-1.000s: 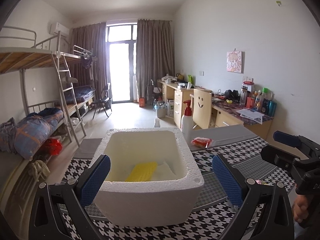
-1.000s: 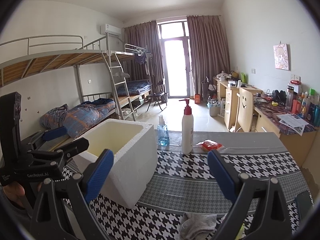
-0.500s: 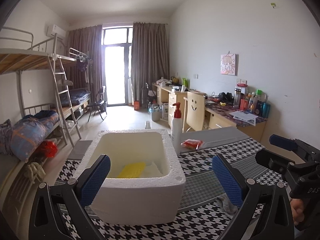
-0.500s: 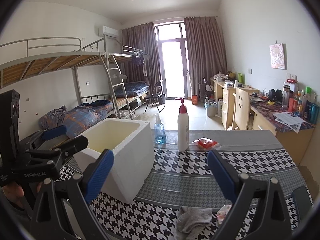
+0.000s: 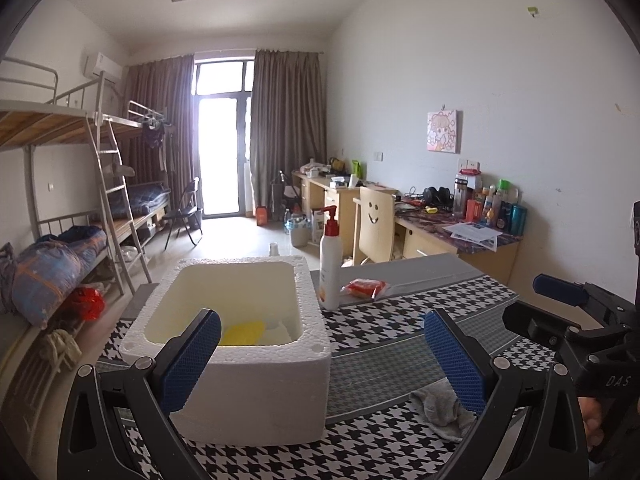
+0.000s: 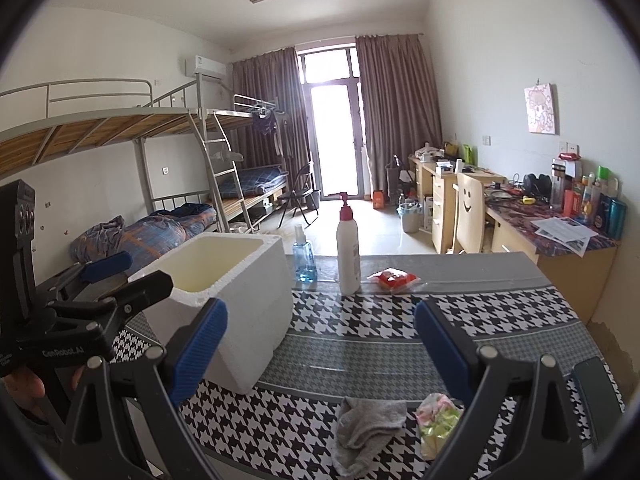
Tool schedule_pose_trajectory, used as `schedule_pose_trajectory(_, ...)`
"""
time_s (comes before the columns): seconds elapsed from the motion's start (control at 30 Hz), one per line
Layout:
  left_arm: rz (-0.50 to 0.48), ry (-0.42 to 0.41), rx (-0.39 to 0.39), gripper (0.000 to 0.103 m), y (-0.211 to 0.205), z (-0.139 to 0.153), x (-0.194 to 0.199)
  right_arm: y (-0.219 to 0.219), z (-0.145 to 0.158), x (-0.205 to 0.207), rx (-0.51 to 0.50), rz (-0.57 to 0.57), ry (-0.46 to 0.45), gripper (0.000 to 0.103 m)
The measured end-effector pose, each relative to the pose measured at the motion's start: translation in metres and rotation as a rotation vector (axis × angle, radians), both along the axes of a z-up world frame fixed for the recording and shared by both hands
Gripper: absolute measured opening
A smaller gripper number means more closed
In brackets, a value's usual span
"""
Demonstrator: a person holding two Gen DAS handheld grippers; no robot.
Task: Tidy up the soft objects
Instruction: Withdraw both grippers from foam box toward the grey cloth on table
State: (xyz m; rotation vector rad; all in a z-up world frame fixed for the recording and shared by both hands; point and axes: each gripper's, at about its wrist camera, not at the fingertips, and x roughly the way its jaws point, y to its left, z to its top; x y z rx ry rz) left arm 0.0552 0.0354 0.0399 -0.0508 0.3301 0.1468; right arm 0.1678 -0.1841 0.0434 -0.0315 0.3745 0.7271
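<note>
A white foam box (image 5: 256, 344) (image 6: 236, 300) stands on the houndstooth tablecloth (image 5: 384, 320), and inside it lie a yellow soft item (image 5: 243, 332) and something white. My left gripper (image 5: 320, 354) is open, held above and just in front of the box. A crumpled grey sock (image 6: 366, 430) (image 5: 438, 408) lies near the table's front. A small pink-and-green soft item (image 6: 438, 420) lies right of the sock. My right gripper (image 6: 320, 344) is open above the sock, holding nothing.
A white pump bottle (image 6: 348, 250) (image 5: 330, 260), a blue spray bottle (image 6: 305, 256) and a red packet (image 6: 394, 278) (image 5: 364, 288) stand at the table's far edge. A dark phone (image 6: 596, 392) lies at the right. Bunk beds stand left, desks right.
Both grippers have drawn back toward me and risen; the box looks smaller and farther. The grey sock and the pink-and-green item have come into fuller view.
</note>
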Motion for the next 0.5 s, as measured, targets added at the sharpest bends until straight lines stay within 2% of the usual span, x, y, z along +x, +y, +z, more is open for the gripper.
schedule_pose_trajectory(0.5,-0.079,-0.004,-0.003,0.102,-0.022,-0.008,0.001,-0.024,-0.006,-0.004,0.007,-0.045,0.003,0.097)
